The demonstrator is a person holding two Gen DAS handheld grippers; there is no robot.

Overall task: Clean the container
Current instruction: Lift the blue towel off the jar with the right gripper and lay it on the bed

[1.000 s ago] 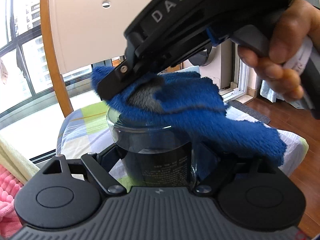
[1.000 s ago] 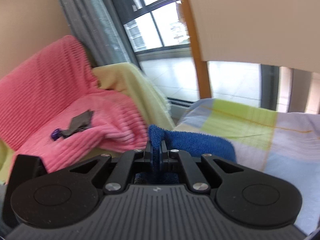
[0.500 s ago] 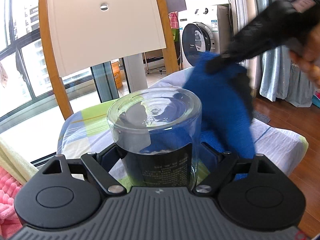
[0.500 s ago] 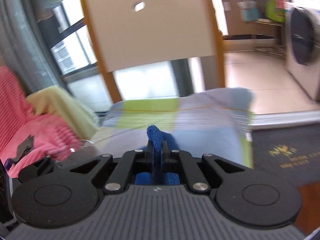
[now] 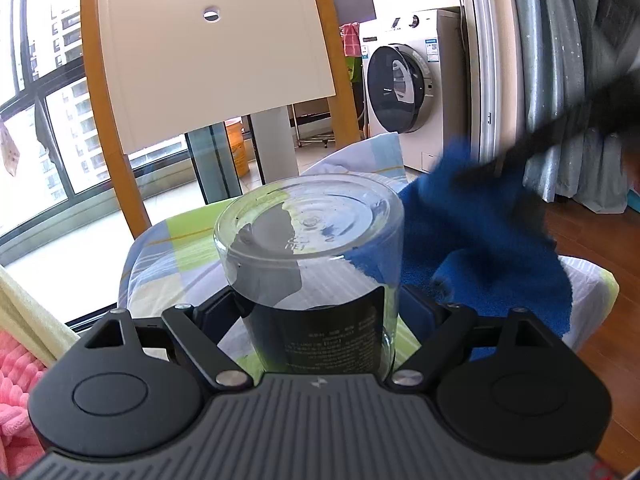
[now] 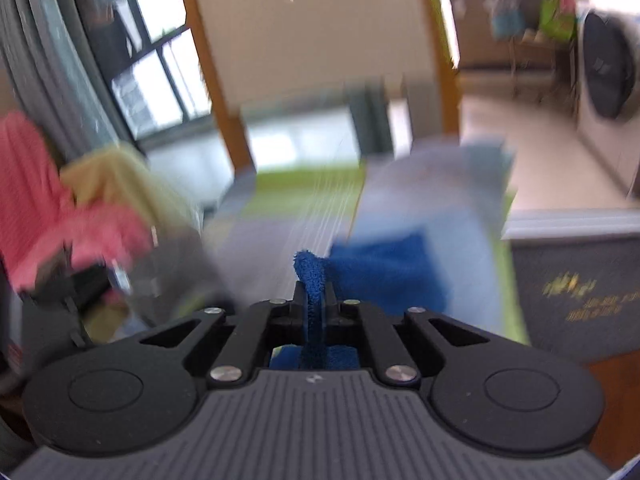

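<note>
Container: clear glass jar (image 5: 308, 256), centre of the left-wrist frame, base turned toward the camera, dark printed label (image 5: 324, 340) low on its wall.
Left gripper (image 5: 316, 304): closed around the jar's body, one finger on each side, label end nearest the lens.
Cloth: blue terry rag (image 5: 484, 248), right of centre in the left-wrist frame, just beside the jar's right wall; touching or a hair apart, hard to call, edge seen through the glass.
Right gripper (image 6: 314, 300): clamped tight on a fold of the rag, tuft poking up between the fingers at lower centre of its own view; that view badly smeared by motion.
Step in hand, by my read: wiping the jar's outside, side wall likely next.
Doing it well: keep the left squeeze firm since glass is slick; wrap the pile flat against the curve, not a bunched corner; sweep along the wall, clear of the left fingers.
Materials: glass smooth, hard, round, with raised rings on the base; rag thick, fluffy, limp, draping freely.
Backdrop: plaid-covered seat (image 5: 176, 248) beneath, wooden chair back (image 5: 208, 60) upper left, washing machine (image 5: 404, 80) upper right.
</note>
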